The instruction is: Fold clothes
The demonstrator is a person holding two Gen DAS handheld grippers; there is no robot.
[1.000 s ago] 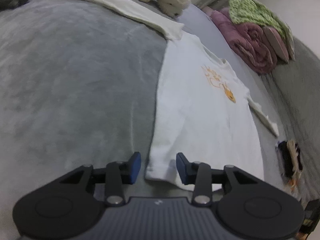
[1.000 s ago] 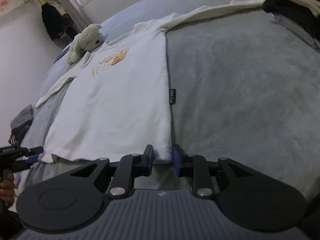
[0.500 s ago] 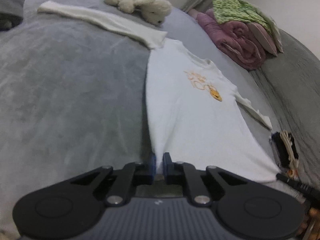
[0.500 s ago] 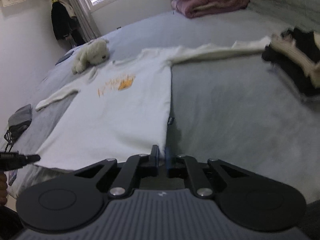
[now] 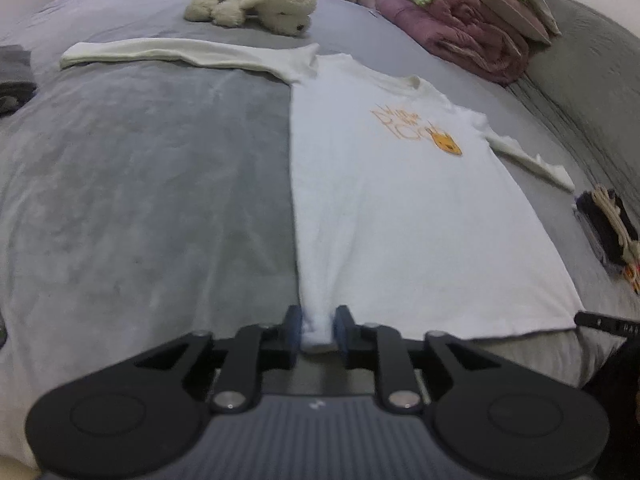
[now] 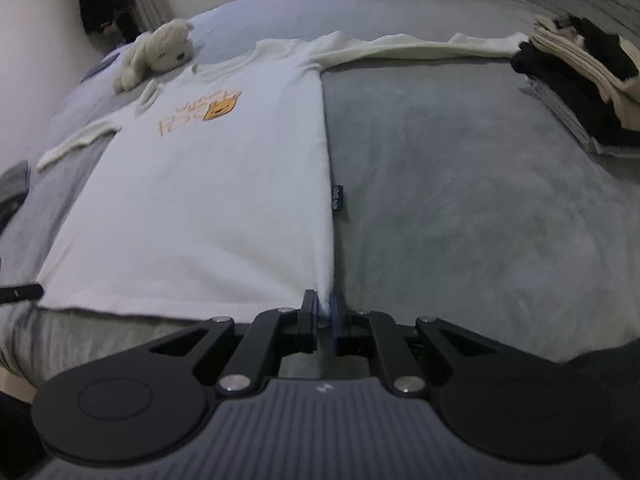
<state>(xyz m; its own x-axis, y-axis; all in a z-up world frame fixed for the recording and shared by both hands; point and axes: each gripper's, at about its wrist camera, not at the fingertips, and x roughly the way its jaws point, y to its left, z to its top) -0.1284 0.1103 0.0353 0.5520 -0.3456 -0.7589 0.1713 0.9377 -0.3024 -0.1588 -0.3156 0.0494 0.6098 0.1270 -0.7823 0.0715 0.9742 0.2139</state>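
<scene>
The white long-sleeved shirt [image 5: 392, 208] lies flat, print up, on the grey bed [image 5: 140, 184], hem toward the cameras, collar away, sleeves spread sideways. The left gripper [image 5: 318, 326] is opening around a bunched hem corner; the right gripper [image 6: 325, 309], also easing apart, pinches the other corner. Only the left view shows the green-and-pink bedding pile [image 5: 472, 20], the right a dark hanging garment [image 6: 104, 4]; both show the plush toy [image 5: 256, 2].

Long-sleeve shirt [image 5: 400, 208] flat on bed [image 5: 140, 200], sleeves out to both sides. Plush toy [image 5: 256, 8] behind collar. Rolled blankets [image 5: 472, 32] at far edge. Folded clothes stack [image 6: 580, 80] by rt sleeve end.
</scene>
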